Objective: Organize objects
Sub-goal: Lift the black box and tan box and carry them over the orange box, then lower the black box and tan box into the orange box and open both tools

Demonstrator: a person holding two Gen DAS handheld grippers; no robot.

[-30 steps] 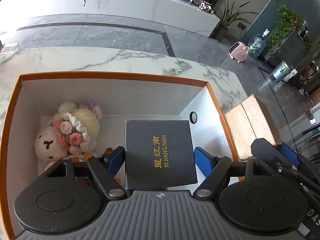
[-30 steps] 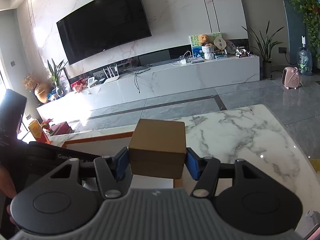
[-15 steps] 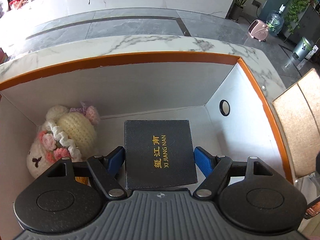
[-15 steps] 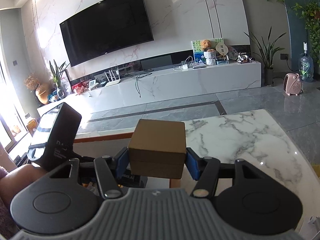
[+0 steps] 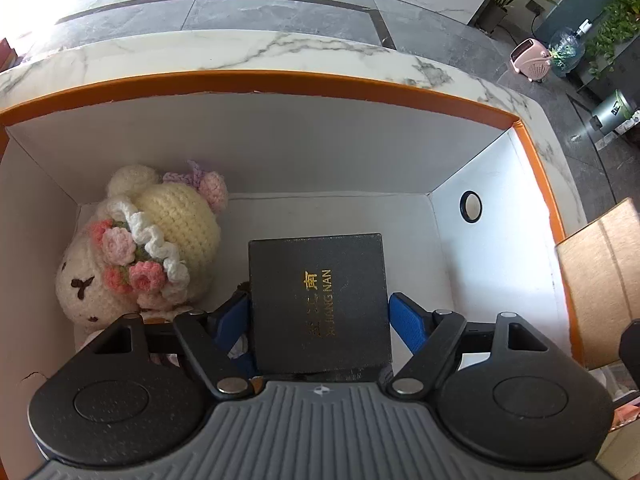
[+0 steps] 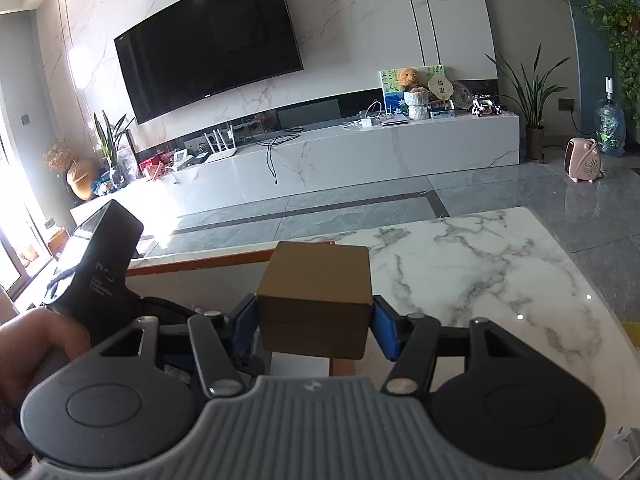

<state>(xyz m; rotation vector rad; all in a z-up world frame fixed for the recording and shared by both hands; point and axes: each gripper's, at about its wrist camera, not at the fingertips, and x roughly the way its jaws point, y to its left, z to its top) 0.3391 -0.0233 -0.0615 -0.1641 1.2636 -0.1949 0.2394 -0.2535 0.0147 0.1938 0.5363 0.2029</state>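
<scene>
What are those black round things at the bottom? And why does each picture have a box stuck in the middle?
A person holds two grabber tools, one in each hand. Each tool has a camera looking along its jaws, so you see its black parts at the bottom. The left gripper holds a black box down inside a big orange-edged box, beside a crocheted toy. The right gripper holds a brown box above a marble table. The big box stands on that table.

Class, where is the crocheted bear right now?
In the left wrist view, the crocheted bear lies in the orange-rimmed box's left corner, left of the black box.
</scene>
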